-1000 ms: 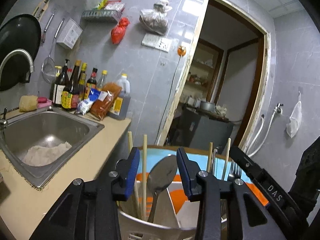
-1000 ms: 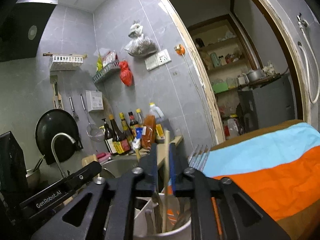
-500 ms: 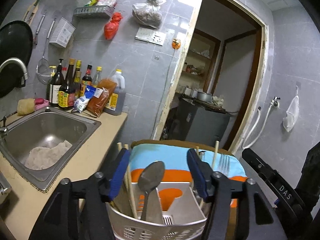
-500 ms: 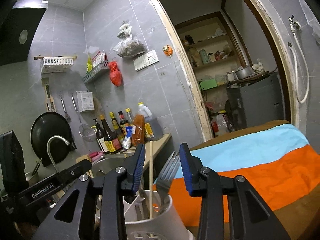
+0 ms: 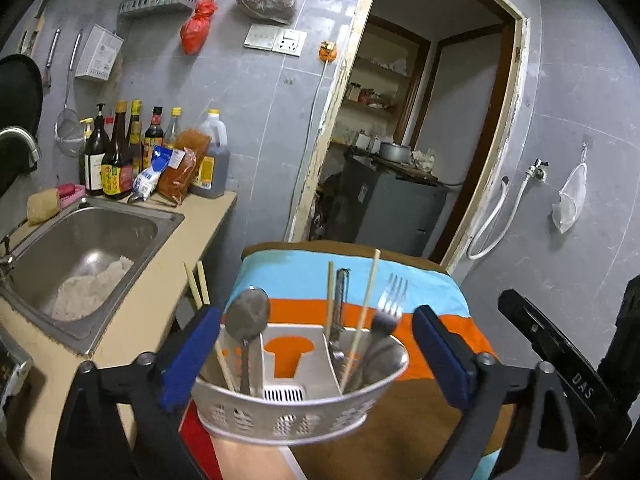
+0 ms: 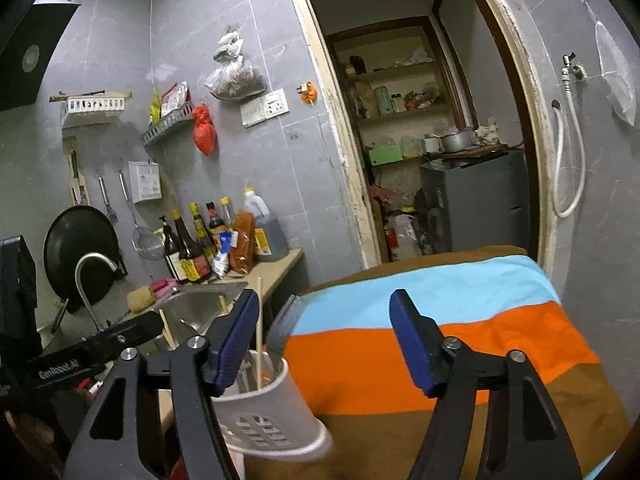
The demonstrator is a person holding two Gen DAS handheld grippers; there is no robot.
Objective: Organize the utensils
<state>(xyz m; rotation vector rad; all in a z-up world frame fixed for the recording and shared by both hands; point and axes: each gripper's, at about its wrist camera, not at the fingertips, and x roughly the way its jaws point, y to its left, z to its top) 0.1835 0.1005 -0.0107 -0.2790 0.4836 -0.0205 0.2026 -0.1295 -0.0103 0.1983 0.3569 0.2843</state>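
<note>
A white perforated utensil holder [image 5: 296,408] stands on a striped blue, orange and brown cloth [image 5: 360,276]. It holds a spoon [image 5: 248,316] and chopsticks [image 5: 198,284] on its left side. Its right side holds a fork [image 5: 390,300], more chopsticks [image 5: 368,300] and a metal utensil [image 5: 340,292]. My left gripper [image 5: 316,356] is open and empty, its jaws spread either side of the holder. My right gripper [image 6: 324,340] is open and empty, above the cloth to the right of the holder [image 6: 268,416].
A steel sink [image 5: 80,240] with a rag in it sits in the beige counter at left. Sauce bottles [image 5: 120,156] line the grey tiled wall. An open doorway [image 5: 400,140] lies ahead. A hose [image 5: 496,216] hangs on the right wall.
Both grippers have opened wide and pulled back from the holder. The right gripper let go of the chopstick, which now stands in the holder.
</note>
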